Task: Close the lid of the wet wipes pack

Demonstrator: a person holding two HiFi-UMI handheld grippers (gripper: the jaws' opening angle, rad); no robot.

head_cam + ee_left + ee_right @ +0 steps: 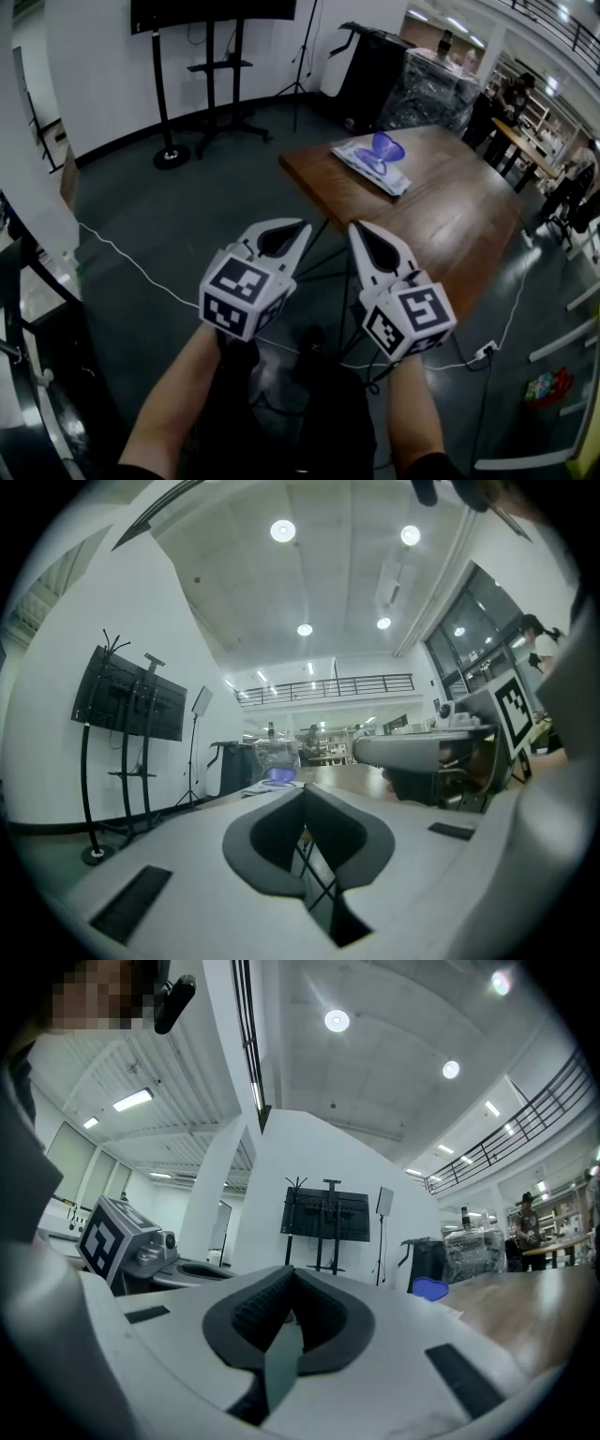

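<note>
The wet wipes pack (368, 165) lies flat at the far end of the brown wooden table (450, 216), with its blue-purple lid (387, 147) standing up open. Both grippers hang side by side in the air short of the table's near corner, well apart from the pack. My left gripper (303, 226) is shut with nothing in it, and so is my right gripper (355, 228). In the left gripper view the pack (273, 778) is small and far beyond the closed tips (305, 789). The right gripper view shows the lid (429, 1289) to the right of the closed tips (291, 1271).
A TV stand (211, 66) stands by the back wall. Behind the table are a black covered unit (375, 61) and a wrapped pallet (436, 80). A white cable (131, 262) and a power strip (485, 352) lie on the dark floor. People are at desks at far right.
</note>
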